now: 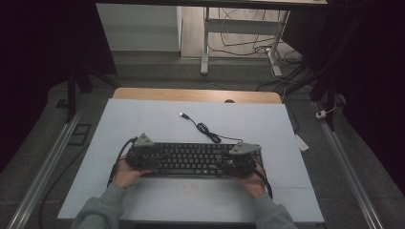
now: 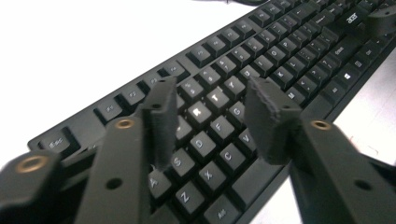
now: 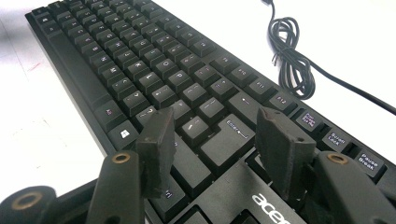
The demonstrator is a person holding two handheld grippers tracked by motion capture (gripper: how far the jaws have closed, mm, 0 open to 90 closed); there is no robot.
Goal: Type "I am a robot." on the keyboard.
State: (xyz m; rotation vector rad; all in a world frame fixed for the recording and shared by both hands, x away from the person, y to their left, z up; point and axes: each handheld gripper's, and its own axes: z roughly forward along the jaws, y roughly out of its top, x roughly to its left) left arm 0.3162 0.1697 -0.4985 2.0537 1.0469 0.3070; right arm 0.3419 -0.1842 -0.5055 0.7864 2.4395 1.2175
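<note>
A black keyboard [image 1: 191, 160] lies across the near middle of the white table top [image 1: 143, 119]. Its black cable [image 1: 206, 129] coils behind it and ends in a loose USB plug [image 1: 183, 115]. My left gripper [image 1: 143, 155] hovers over the keyboard's left end. In the left gripper view its jaws [image 2: 212, 93] stand apart above the letter keys [image 2: 210, 135], with nothing between the pads. My right gripper [image 1: 241, 160] is over the right end. There the jaws [image 3: 215, 119] are spread above the Enter key [image 3: 229, 140], also with nothing between them. The coiled cable [image 3: 292, 56] lies beyond.
A wooden table edge [image 1: 191, 94] runs behind the white top. Farther back stand a desk frame [image 1: 205, 43] and loose wires on the floor [image 1: 248, 45]. Metal rails [image 1: 43, 167] flank the table on both sides. The surroundings are dark.
</note>
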